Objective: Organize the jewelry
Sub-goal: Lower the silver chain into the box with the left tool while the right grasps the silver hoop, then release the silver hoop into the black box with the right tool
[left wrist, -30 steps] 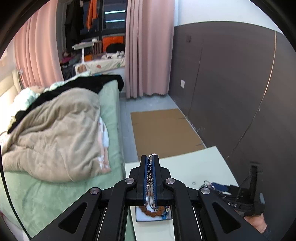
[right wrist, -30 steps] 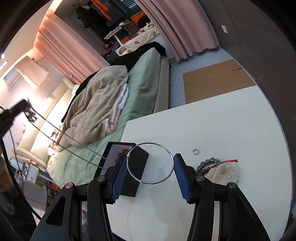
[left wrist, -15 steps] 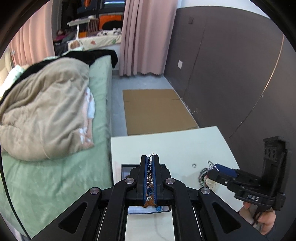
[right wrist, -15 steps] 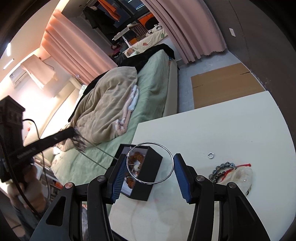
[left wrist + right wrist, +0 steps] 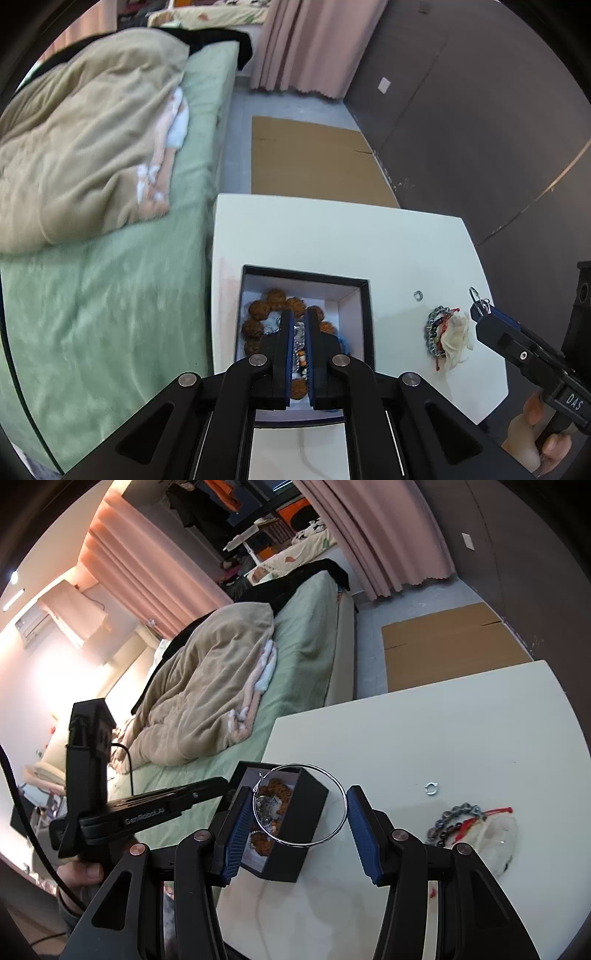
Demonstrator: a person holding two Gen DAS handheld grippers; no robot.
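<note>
A white table [image 5: 332, 229] fills the low centre. From it, a bed [image 5: 110, 295] with green sheet lies toward nine o'clock, a beige quilt [image 5: 81, 140] heaped on it. Flattened cardboard [image 5: 314, 158] lies on the grey floor [image 5: 240, 140] at twelve. Pink curtains [image 5: 306, 44] hang beyond. A dark wall [image 5: 480, 129] runs toward two o'clock.

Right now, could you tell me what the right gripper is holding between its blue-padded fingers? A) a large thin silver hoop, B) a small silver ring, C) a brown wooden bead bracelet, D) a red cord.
A: in the right wrist view the right gripper spans a large thin silver hoop, each blue pad meeting its rim, above the black jewelry box.
</note>
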